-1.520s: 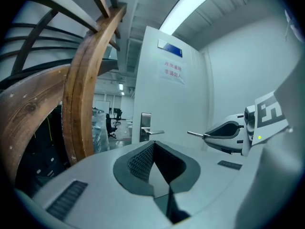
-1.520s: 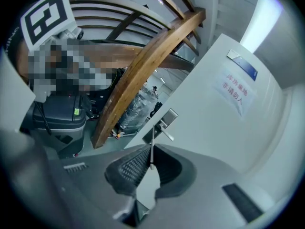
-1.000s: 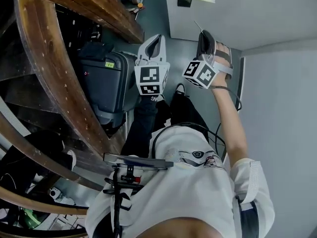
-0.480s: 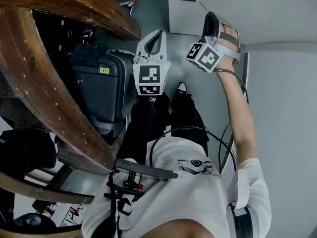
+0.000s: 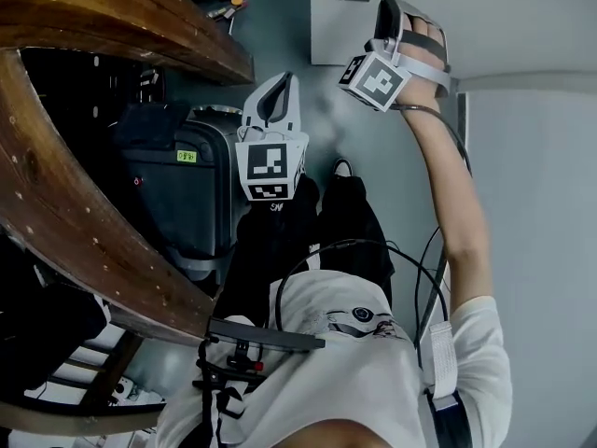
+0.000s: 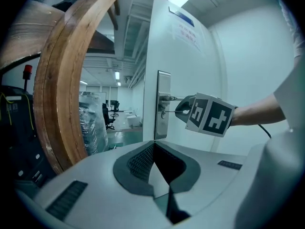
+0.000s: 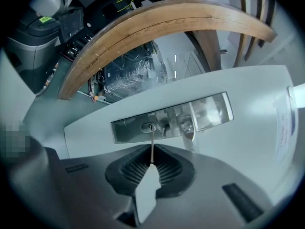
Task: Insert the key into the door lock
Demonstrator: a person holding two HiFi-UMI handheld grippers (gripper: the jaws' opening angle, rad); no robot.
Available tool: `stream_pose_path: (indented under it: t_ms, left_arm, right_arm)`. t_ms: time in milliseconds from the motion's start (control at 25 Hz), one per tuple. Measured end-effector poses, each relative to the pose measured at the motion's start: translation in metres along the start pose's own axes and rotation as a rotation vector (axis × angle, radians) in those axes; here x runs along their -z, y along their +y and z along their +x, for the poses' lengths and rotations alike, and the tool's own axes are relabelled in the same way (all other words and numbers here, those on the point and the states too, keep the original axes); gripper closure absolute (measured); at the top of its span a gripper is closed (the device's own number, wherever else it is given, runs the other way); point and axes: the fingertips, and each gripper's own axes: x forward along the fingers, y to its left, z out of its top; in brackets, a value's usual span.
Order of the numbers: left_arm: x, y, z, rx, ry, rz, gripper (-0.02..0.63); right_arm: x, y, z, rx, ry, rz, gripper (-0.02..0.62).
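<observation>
Well, nearest to me, my left tool (image 6: 153, 149) hangs idle at my left. Its jaws are pressed together on nothing, so it gives no help if the door (image 7: 248, 128) moves.

Further out, my right tool (image 7: 152, 151) is clamped on the key (image 7: 151, 144). The thin shaft points straight ahead, with its tip at the mouth of the keyhole (image 7: 149, 126) in the metal lock plate (image 7: 209, 111). I cannot tell whether the tip has already gone in.

I see three risks. If I push while the shaft is a little off the slot's line, the tip may skid onto the plate and scratch it. Only the key's head is pinched, so a side load could twist it between the pads or bend the shaft. A hard shove might also swing the door away from me.

Down on the floor at my left stands a dark hard case (image 5: 182, 199). It is shut, so I cannot see what is inside.
</observation>
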Motion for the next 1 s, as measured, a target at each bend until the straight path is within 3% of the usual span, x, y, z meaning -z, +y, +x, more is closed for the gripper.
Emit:
stream_pose_path:
  t_ms: [440, 680, 1000]
  left_arm:
    - [0.006, 0.005, 0.004, 0.025, -0.003, -0.004, 0.604]
    - [0.009, 0.004, 0.002, 0.03, -0.002, -0.009, 0.604]
    - [0.01, 0.01, 0.002, 0.035, -0.018, -0.009, 0.604]
  right_arm:
    - [0.006, 0.009, 0.005, -0.04, 0.042, -0.025, 0.568]
    - [0.004, 0.01, 0.011, -0.019, 0.063, -0.065, 0.568]
    - [-0.005, -0.003, 0.012, 0.082, 0.141, -0.122, 0.568]
